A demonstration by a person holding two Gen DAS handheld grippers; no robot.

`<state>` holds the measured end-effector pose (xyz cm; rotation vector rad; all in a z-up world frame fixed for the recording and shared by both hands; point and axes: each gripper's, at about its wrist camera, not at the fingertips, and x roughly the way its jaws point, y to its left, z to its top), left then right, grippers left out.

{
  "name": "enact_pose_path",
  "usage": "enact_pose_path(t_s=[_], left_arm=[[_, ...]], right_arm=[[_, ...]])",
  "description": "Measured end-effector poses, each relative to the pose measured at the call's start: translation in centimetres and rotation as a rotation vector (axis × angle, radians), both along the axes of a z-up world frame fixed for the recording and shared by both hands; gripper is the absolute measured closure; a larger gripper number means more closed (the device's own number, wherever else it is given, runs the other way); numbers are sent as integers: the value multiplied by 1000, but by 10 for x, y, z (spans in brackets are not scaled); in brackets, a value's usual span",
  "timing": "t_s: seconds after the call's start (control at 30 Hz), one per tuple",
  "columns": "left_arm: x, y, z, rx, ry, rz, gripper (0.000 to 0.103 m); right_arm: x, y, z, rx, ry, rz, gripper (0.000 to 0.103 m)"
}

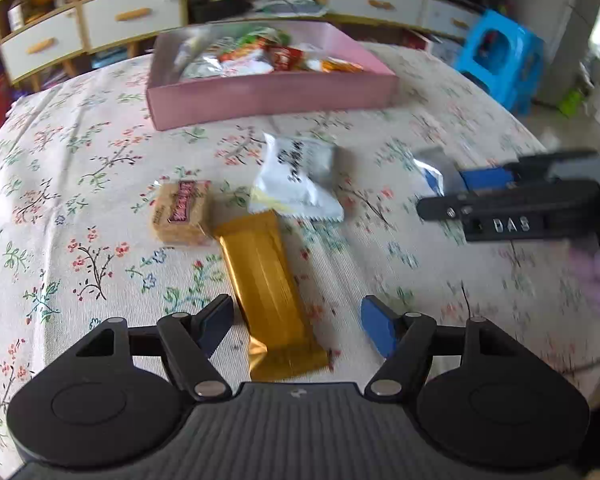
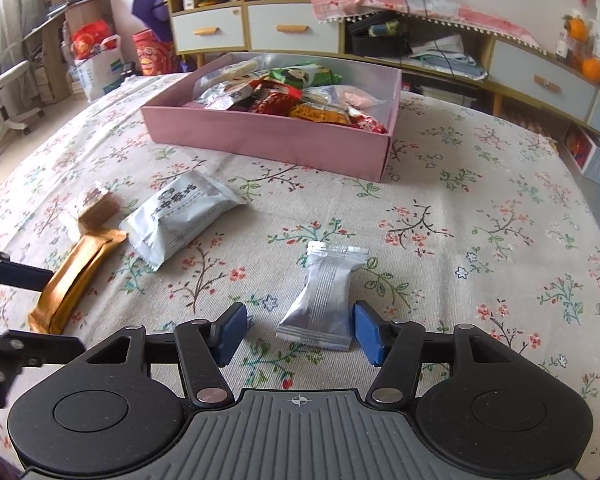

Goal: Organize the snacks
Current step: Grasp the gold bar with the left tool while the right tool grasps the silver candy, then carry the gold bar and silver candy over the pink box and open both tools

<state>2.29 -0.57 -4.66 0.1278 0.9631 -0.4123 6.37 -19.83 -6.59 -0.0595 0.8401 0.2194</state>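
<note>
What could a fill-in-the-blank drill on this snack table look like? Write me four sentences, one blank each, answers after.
1. The snacks already sorted lie in a ____ box.
2. Between the left gripper fingers lies a ____ bar.
3. The silver packet sits between the ____ gripper fingers.
4. The tablecloth has a ____ print.

Missing words: pink; gold; right; floral

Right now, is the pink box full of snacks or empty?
Nearly full. The pink box has no lid on, and many snack packets are heaped inside up to about its rim. Four more snacks lie outside on the tablecloth.
</note>
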Motion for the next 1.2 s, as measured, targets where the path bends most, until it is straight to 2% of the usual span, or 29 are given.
enact_pose_path(t_s=[0.03,0.1,0.2,0.23,0.27,0.33,0.53,0.73,0.97,1.2], left_arm=[[3,0,0,-3,-1,18,42],[6,1,2,6,-3,49,58],[9,7,4,0,10,91,73],[11,9,4,-4,16,101,74],[11,11,4,-13,23,107,75],[12,13,5,-21,37,111,76],[10,15,11,-67,87,101,76],[11,13,23,-110,87,86,76],[19,10,37,-169,60,87,76],[40,10,46,-239,12,133,76]], right_arm=[[1,-1,0,1,0,-5,45],[3,-1,0,0,0,-14,45],[4,-1,1,-1,1,-24,47],[4,-1,1,-1,2,-26,55],[5,-1,2,0,4,-25,65],[6,-1,3,6,13,-28,72],[9,-4,12,72,57,-48,74],[11,-5,27,112,63,-69,74],[18,-9,44,180,50,-99,74],[37,-20,57,280,1,-147,74]])
